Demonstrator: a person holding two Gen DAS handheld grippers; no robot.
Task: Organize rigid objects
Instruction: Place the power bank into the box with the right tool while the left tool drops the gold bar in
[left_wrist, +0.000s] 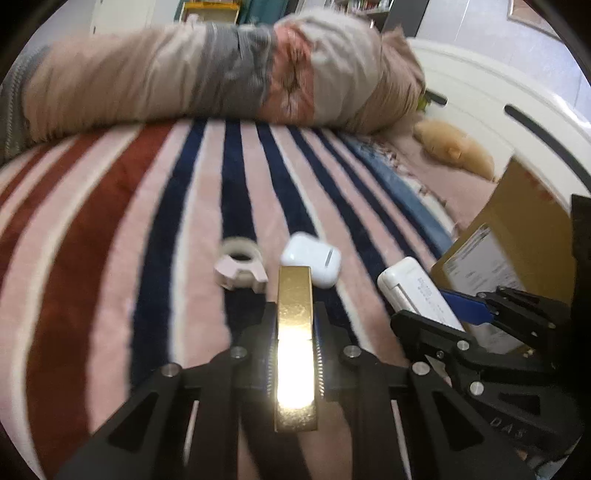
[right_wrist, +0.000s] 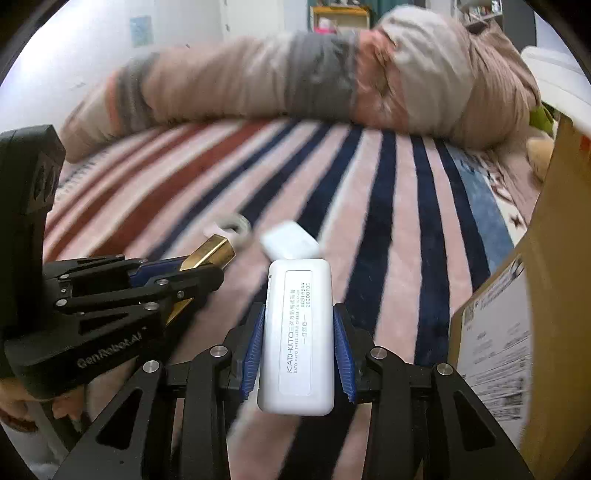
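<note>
My left gripper (left_wrist: 295, 314) is shut on a shiny gold bar (left_wrist: 295, 332), which sticks out forward between the pads above the striped blanket. The same gold bar (right_wrist: 212, 253) shows at the left of the right wrist view, held by the left gripper (right_wrist: 207, 273). My right gripper (right_wrist: 299, 332) is shut on a white rectangular case with a printed label (right_wrist: 297, 332); the white case (left_wrist: 417, 291) and the right gripper (left_wrist: 443, 314) also appear at the right of the left wrist view. On the blanket ahead lie a white earbuds case (left_wrist: 312, 260) and a pale pink ring-shaped piece (left_wrist: 240, 267).
A cardboard box with a shipping label (left_wrist: 509, 240) stands at the right, also seen as a cardboard box (right_wrist: 517, 314) in the right wrist view. A rolled quilt (left_wrist: 184, 77) lies across the far side of the striped blanket (left_wrist: 110, 221). A white bed frame (left_wrist: 498, 110) is at far right.
</note>
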